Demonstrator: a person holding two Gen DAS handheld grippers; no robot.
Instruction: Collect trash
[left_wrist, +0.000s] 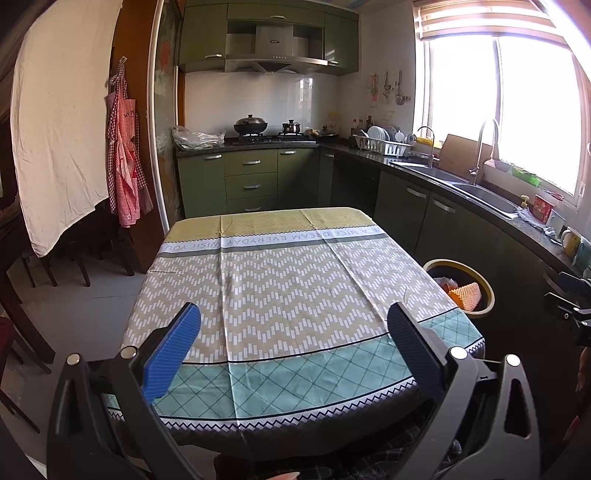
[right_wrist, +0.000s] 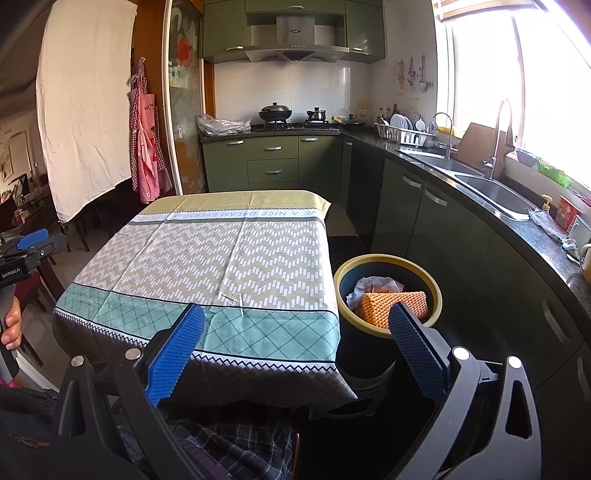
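Meanwhile, the left gripper (left_wrist: 293, 321) was held above the near end of the table (left_wrist: 280, 280), its blue fingers (left_wrist: 173, 354) spread wide with nothing between them. The right gripper (right_wrist: 295, 325) was likewise seen released and empty, poised over the table's right corner. Beside that corner the bin (right_wrist: 436, 295) was stood on the floor, with an orange sponge (right_wrist: 391, 301) and crumpled paper (right_wrist: 373, 284) lodged inside it.
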